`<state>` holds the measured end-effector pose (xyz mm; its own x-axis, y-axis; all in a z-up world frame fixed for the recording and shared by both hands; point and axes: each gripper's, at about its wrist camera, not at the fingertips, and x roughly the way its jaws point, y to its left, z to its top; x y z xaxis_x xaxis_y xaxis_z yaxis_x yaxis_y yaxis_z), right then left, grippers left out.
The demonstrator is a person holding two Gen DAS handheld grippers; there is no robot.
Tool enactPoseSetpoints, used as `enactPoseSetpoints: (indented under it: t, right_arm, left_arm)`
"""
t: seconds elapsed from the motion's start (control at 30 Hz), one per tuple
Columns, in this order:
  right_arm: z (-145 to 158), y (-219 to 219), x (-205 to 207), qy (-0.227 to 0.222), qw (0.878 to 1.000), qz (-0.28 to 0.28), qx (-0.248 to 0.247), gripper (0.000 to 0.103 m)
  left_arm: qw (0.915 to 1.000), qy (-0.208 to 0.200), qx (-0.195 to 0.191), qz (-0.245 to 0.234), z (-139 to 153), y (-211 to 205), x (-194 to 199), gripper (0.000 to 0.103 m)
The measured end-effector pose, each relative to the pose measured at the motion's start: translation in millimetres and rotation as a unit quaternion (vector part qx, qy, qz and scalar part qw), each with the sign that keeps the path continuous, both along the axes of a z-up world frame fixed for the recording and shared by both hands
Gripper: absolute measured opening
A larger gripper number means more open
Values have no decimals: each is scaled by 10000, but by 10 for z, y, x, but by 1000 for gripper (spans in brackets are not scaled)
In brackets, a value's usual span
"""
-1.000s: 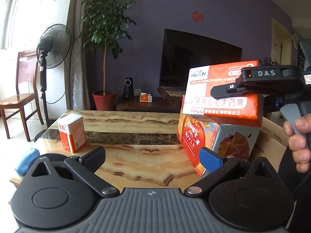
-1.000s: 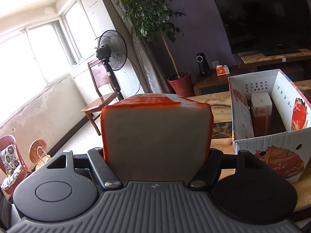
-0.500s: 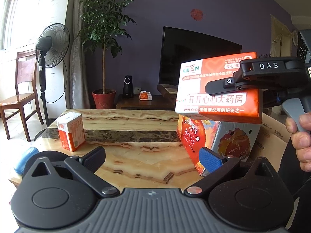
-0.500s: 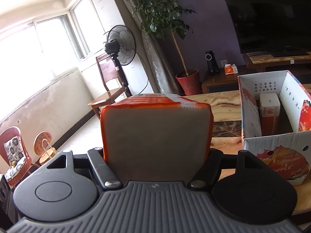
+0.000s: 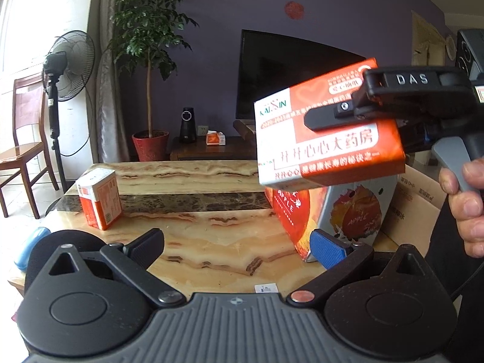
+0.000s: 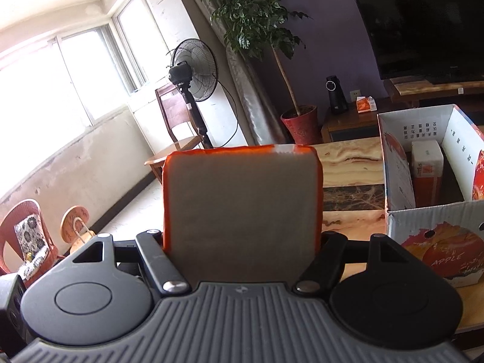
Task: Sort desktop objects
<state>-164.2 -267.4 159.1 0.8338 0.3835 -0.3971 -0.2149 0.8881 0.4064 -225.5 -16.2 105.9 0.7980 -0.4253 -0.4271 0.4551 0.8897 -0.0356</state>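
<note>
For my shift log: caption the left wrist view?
Right hand-held gripper holds orange tissue box above apple carton; left hand-held gripper open.

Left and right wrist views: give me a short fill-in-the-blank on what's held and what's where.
1. The right gripper is shut on an orange ____.
2. The left gripper is open and holds ____.
3. The small orange-and-white box stands on the ____.
4. The apple carton already holds ____ box.

Missing: tissue box; nothing; table; one
</note>
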Motion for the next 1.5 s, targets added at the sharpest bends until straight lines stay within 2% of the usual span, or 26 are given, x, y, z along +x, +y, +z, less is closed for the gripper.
enactPoseSetpoints:
  t: [0.3,0.87,1.5]
  right_arm:
    - [-14,-12,-20,15,10000,-55,-52,73]
    - [-33,150,-131,19,9984,534,-172,73]
    - [12,173,-125,19,9975,677,-222,73]
  left_arm:
    - [9999,-3,36,-109,-30,-46,17,102]
    - [9993,-57,191,-305,-43,-181,7,102]
    - [9991,-70,233,-342,-45,-206,10,102]
